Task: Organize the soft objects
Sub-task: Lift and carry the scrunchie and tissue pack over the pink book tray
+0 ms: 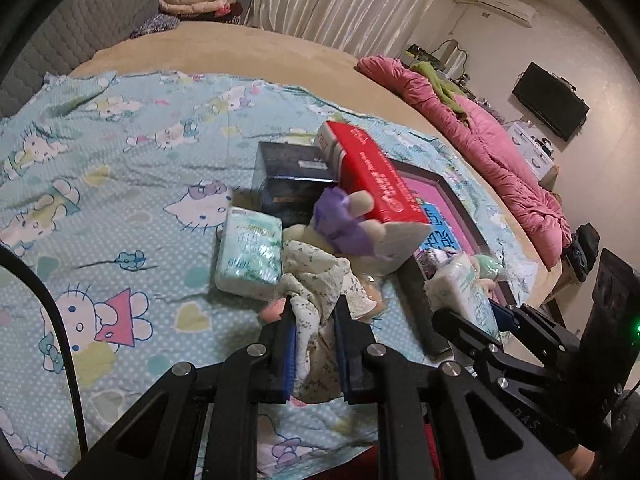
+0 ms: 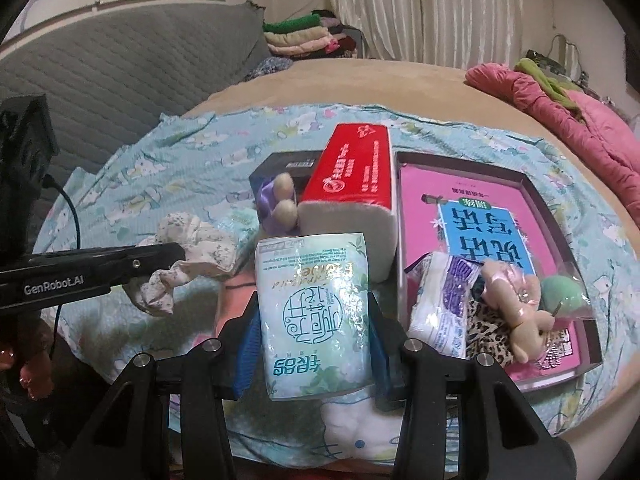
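My left gripper (image 1: 314, 314) is shut on a crumpled white floral cloth (image 1: 316, 276), lifted just above the bed; the right wrist view shows that cloth (image 2: 196, 246) hanging from the left gripper (image 2: 176, 252). My right gripper (image 2: 316, 320) is shut on a pale green tissue pack (image 2: 316, 312), held upright over the sheet. A second tissue pack (image 1: 248, 252) lies on the sheet. Behind it, a purple-and-cream plush toy (image 1: 344, 220) leans against a red tissue block (image 2: 352, 172).
A dark box (image 1: 292, 176) stands behind the red block. A shallow box with a pink book (image 2: 480, 200) holds a small tissue packet (image 2: 436, 300), a leopard-print piece, a pink plush (image 2: 516, 304) and a green ball (image 2: 564, 288). A pink quilt (image 1: 500, 152) lies along the bed's right edge.
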